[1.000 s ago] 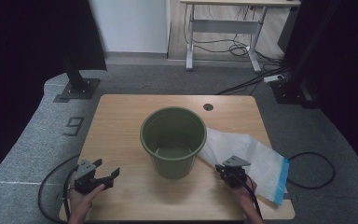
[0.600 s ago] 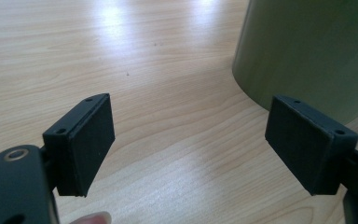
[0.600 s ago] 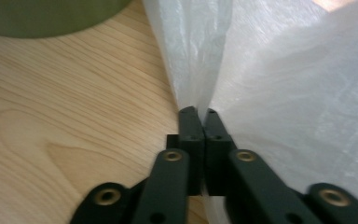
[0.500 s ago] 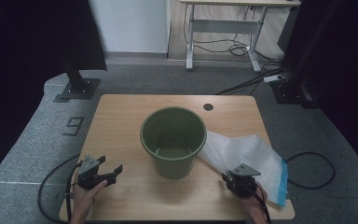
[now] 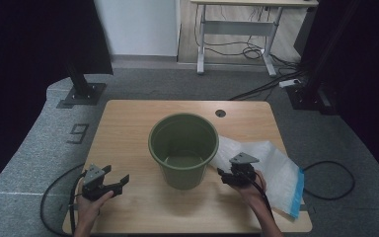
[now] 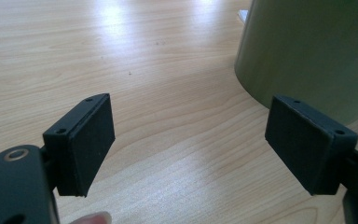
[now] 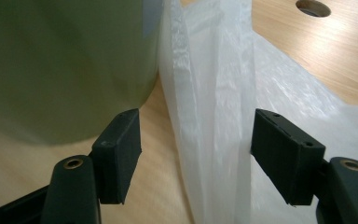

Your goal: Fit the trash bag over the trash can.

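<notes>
table (image 5: 128, 123): wooden, bare in front of me | bin (image 5: 183, 148): green, upright mid-table | bag (image 5: 271, 170): white plastic, lying right of the bin, its edge against the bin wall | my right gripper (image 7: 196, 149): jaws spread, a raised bag fold between them | my left gripper (image 6: 189, 140): jaws spread, near the bin's base, holding nothing

1. Your high view looks forward and down over the whole table (image 5: 128, 118) from its near edge.
2. Your left gripper view sits low, close to the bin (image 6: 307, 51).
3. Your right gripper view shares that bin (image 7: 65, 60), with the bag (image 7: 214, 116) close.
</notes>
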Available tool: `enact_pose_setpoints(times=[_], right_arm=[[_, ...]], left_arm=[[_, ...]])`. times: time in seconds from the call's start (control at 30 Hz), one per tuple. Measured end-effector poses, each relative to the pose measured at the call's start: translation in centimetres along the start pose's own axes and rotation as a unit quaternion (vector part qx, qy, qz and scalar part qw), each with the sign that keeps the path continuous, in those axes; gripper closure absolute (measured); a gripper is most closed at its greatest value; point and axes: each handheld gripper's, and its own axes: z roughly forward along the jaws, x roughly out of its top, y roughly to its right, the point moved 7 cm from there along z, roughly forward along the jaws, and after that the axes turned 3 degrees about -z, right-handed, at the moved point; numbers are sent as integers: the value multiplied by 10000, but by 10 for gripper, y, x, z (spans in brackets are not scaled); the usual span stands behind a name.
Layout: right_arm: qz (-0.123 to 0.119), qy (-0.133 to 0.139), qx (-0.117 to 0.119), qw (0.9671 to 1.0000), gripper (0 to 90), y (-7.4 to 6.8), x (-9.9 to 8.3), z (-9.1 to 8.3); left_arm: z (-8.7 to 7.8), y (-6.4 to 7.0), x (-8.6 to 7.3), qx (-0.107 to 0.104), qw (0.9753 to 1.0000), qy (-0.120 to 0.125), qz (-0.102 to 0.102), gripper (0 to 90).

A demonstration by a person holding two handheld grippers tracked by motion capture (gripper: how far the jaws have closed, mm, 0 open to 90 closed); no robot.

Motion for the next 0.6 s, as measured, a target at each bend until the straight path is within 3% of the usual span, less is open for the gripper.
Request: enact_pose_setpoints(times=[0.13, 0.37, 0.6], right_arm=[[169, -35, -43, 9998, 325, 2, 0, 20], [89, -336, -286, 9990, 341, 3, -14, 40], [180, -284, -261, 9991, 686, 7, -21, 41]], left_arm=[[0, 0, -1, 14, 10000, -13, 16, 157], [-2, -2, -2, 61, 10000, -25, 2, 157], [-4, -2, -2, 71, 10000, 6, -8, 157]])
